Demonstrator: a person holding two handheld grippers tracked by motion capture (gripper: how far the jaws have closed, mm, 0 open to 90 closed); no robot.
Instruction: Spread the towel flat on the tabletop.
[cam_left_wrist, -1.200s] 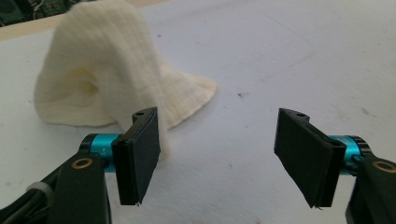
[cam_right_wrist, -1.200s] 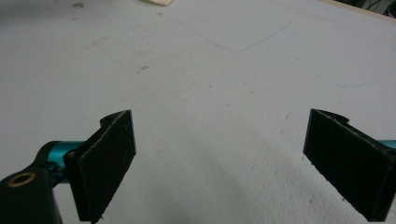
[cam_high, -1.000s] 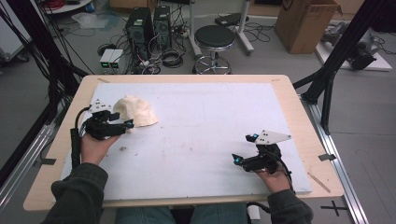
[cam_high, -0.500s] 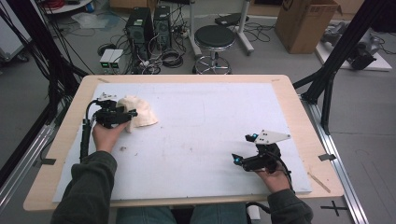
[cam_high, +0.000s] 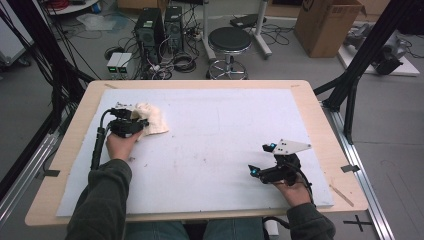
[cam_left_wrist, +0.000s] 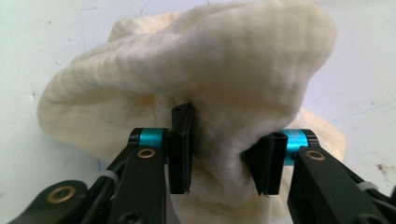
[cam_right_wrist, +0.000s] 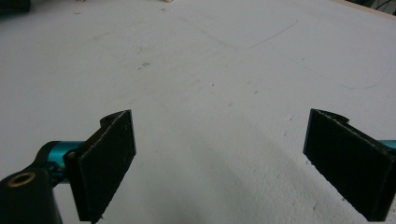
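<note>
Dark green sleeves (cam_high: 102, 197), black claws (cam_left_wrist: 224, 158) with teal collars (brass screws), grey three-cornered plate (cam_high: 287, 146).

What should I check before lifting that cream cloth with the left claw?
1. Cloth between the pads: ok. A fold of the cream cloth sits between the left claw pads.
2. Grip firm: cannot tell. The jaws have just been closing and both pads press the fold.
3. Cloth free of other things: ok. It lies alone on the white mat.
4. Right claw clear: ok. It is open, holding nothing, far from the cloth.
</note>
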